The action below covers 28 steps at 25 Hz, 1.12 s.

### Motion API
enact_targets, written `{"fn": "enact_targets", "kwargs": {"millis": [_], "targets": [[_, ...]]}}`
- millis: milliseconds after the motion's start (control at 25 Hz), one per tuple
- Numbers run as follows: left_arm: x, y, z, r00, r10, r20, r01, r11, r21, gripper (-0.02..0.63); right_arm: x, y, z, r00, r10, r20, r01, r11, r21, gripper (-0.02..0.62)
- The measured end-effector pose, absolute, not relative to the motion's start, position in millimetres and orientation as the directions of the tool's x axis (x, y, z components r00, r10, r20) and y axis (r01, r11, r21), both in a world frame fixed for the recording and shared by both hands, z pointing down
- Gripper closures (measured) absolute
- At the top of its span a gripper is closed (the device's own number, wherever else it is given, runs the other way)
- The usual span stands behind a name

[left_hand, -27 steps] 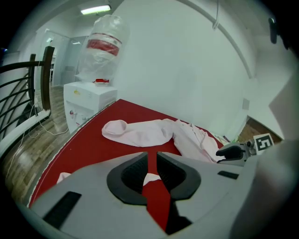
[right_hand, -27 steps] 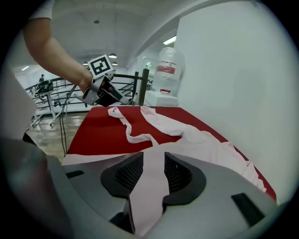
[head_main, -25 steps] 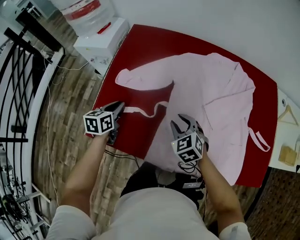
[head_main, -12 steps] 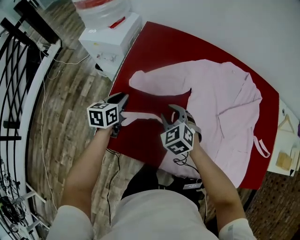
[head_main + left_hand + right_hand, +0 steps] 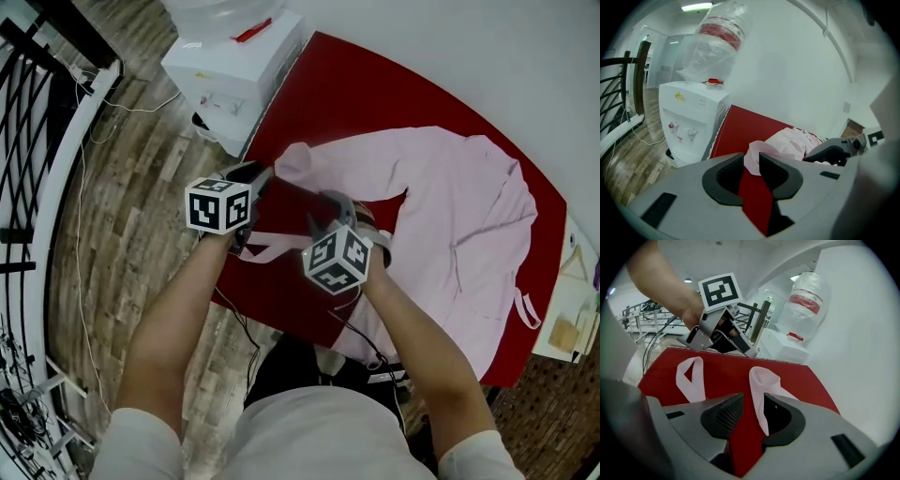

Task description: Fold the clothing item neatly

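Red tabletop (image 5: 309, 84), water dispenser (image 5: 230, 56) upper left | pink robe (image 5: 469, 216) centre-right: soft, light, floppy | I'd pinch the sleeve cuff (image 5: 292, 161) | left gripper (image 5: 258, 178) jaws just opening, cuff at tips, unclamped | right gripper (image 5: 330, 204) parted, sleeve unpinched

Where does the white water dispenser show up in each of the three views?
Head view: water dispenser at the top, left of centre, beside the red table.
Left gripper view: water dispenser at the left, middle height.
Right gripper view: water dispenser right of centre, behind the table.
Shared landmark: the pink sleeve cuff.
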<state>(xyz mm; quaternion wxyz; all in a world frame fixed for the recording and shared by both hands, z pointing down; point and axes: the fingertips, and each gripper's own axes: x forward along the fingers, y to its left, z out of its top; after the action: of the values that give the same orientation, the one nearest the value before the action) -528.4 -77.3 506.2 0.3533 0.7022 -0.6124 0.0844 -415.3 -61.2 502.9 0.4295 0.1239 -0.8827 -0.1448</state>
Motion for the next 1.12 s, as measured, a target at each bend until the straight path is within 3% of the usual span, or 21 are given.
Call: {"fn": "enact_targets", "kwargs": {"millis": [240, 480, 680, 840, 1120], "targets": [[-520.2, -111.6, 520.7, 0.304, -0.758, 0.576, -0.923, -0.085, 0.375, 0.518, -445.5, -82.2, 512.0, -0.574, -0.409, 0.710, 0.119, 0.816, 0.566, 0.463], [-521.1, -131.8, 535.8, 0.303, -0.731, 0.612, -0.932, -0.092, 0.352, 0.515, -455.6, -87.6, 531.0, -0.544, -0.432, 0.719, 0.279, 0.715, 0.641, 0.463], [-527.0, -142.0, 540.7, 0.294, -0.721, 0.627, -0.941, -0.102, 0.324, 0.515, -461.8, -94.5, 540.5, -0.512, -0.459, 0.726, 0.286, 0.705, 0.649, 0.467], [-519.8, -142.9, 548.7, 0.345, -0.681, 0.646, -0.927, -0.142, 0.346, 0.515, -458.1, -93.3, 540.3, -0.507, -0.476, 0.719, 0.286, 0.694, 0.661, 0.555], [-511.8, -138.3, 551.9, 0.389, -0.632, 0.670, -0.913, -0.171, 0.369, 0.515, -446.3, -78.4, 515.5, -0.561, -0.478, 0.676, 0.191, 0.720, 0.668, 0.564]]}}
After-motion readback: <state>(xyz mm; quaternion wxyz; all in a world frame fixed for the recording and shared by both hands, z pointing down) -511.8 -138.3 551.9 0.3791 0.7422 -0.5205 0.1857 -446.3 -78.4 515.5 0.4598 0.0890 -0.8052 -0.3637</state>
